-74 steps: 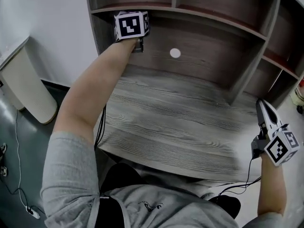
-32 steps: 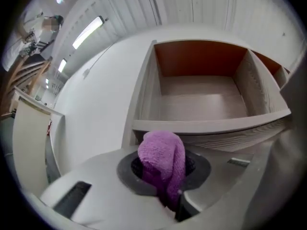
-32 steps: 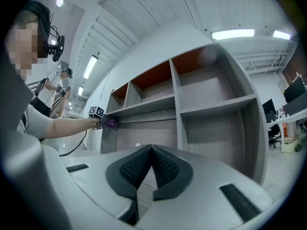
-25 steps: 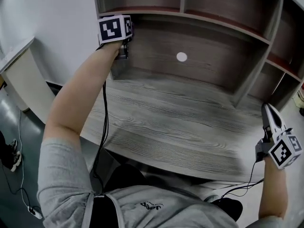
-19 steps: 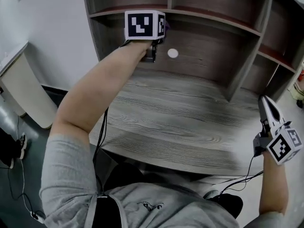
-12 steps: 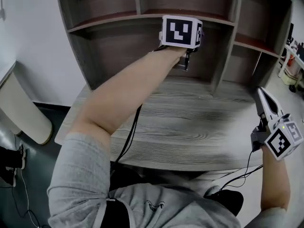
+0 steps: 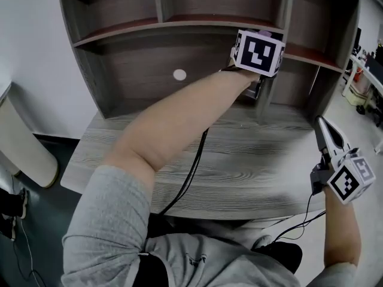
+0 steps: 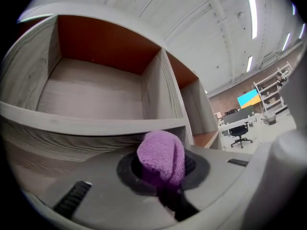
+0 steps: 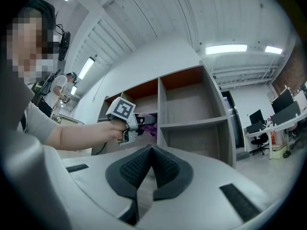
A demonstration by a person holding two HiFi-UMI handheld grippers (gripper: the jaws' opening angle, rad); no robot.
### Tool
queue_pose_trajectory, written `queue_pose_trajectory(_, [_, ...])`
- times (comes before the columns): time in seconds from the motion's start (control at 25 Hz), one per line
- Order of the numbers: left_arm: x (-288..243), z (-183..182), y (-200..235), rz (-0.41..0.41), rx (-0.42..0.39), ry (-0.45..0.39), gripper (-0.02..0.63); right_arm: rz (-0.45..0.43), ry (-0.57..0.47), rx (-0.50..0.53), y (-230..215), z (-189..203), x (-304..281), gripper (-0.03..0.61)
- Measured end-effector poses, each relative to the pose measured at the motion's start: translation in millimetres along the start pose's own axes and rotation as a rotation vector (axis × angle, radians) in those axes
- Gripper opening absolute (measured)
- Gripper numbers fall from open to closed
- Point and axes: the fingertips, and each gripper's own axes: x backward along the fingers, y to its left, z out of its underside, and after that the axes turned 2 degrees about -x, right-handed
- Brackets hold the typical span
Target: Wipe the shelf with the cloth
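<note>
My left gripper [image 8: 163, 175] is shut on a purple cloth [image 8: 160, 153] that bulges out past the pads. In the head view its marker cube [image 7: 258, 52] is raised at the front edge of the grey wooden shelf [image 7: 179, 23], by the upright divider [image 7: 281, 40]. A bit of the cloth [image 7: 266, 34] shows above the cube, at the shelf edge. The right gripper view shows the left gripper [image 9: 128, 121] with the cloth [image 9: 149, 126] against the same divider. My right gripper [image 7: 319, 121] hangs at the desk's right front corner, shut, with nothing between its jaws [image 9: 152, 150].
A grey wood-grain desk top [image 7: 239, 154] lies under the shelf unit. A white round spot [image 7: 179, 74] marks the back panel. A black cable [image 7: 192, 175] hangs from my left arm. Lower side shelves [image 7: 311, 55] stand at the right. An office chair [image 8: 238, 131] is far behind.
My left gripper has carried the cloth rightwards along the shelf's front edge, from the left end to the divider. The head view has turned with it. The right gripper has barely moved.
</note>
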Motion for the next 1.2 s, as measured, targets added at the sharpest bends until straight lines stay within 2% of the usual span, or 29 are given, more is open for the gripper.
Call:
queue_pose_trajectory(0.12, [37.3,28.1,10.2,0.074,0.003,0.046,0.068,-0.036,0.032,0.009,2.8,8.4,-14.3,0.014])
queue_pose_trajectory(0.24, [97.0,70.2,30.0,0.147,0.021,0.076,0.067,-0.111,0.065,0.007,9.4,19.4,-34.8,0.014])
queue_pose_trajectory(0.32, [128.4,91.1,47.9,0.171,0.055,0.057,0.067,-0.179,0.072,0.010,11.4,18.5,-53.0,0.014])
queue_pose_trajectory(0.44, [161.8,93.9,68.1,0.173,0.102,-0.028,0.066,-0.276,0.066,0.025,15.3,19.7,-77.5,0.014])
queue_pose_trajectory(0.52, [197.5,127.8,61.0,0.171,0.113,-0.083,0.066,-0.333,0.070,0.017,30.6,64.4,-72.9,0.014])
queue_pose_trajectory(0.64, [272.4,250.9,18.4,0.177,0.074,-0.118,0.067,-0.389,0.102,0.001,63.5,189.3,-36.4,0.014])
queue_pose_trajectory(0.72, [306.8,299.7,1.3,0.166,0.047,-0.126,0.067,-0.398,0.113,-0.011,73.3,231.4,-21.5,0.014])
queue_pose_trajectory(0.8, [321.2,300.3,3.9,0.145,0.092,-0.132,0.066,-0.393,0.106,-0.020,73.9,222.7,-21.7,0.014])
queue_pose_trajectory(0.92, [331.8,273.7,18.6,0.093,0.238,-0.142,0.064,-0.403,0.111,-0.016,79.2,178.5,-30.2,0.014])
queue_pose_trajectory(1.0, [342.3,257.8,21.9,0.052,0.308,-0.154,0.064,-0.418,0.134,-0.023,85.3,151.7,-32.4,0.014])
queue_pose_trajectory(1.2, [382.9,203.5,27.1,-0.001,0.400,-0.170,0.063,-0.437,0.202,-0.071,110.2,94.5,-31.6,0.014])
